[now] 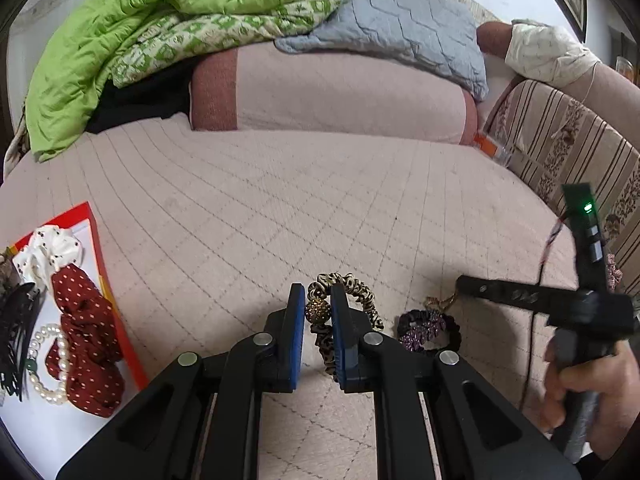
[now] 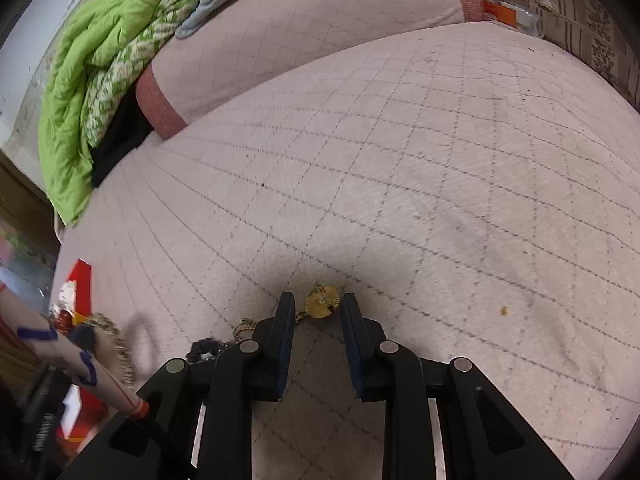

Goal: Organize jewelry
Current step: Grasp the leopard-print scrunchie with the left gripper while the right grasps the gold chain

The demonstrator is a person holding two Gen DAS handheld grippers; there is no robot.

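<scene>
My left gripper (image 1: 318, 312) is closed on a leopard-print scrunchie (image 1: 360, 300) with a glittery gold ball (image 1: 318, 312) pinched between its blue pads. A purple-black scrunchie (image 1: 428, 330) lies just to its right on the bed. My right gripper (image 2: 318, 306) is open, its fingers on either side of a round gold pendant (image 2: 322, 301) on a gold chain (image 2: 244, 326) lying on the quilt. The right gripper also shows in the left wrist view (image 1: 464, 284), held by a hand. A red-edged white tray (image 1: 90, 240) at left holds a red dotted scrunchie (image 1: 88, 336), a white scrunchie (image 1: 52, 252) and a pearl bracelet (image 1: 48, 360).
Everything lies on a pink quilted bed (image 1: 280, 208). A pink bolster (image 1: 332, 96), a green quilt (image 1: 160, 20) and a grey pillow (image 1: 404, 20) sit at the back. A striped headboard cushion (image 1: 560, 140) is at right. A black hair claw (image 1: 16, 332) lies on the tray's left side.
</scene>
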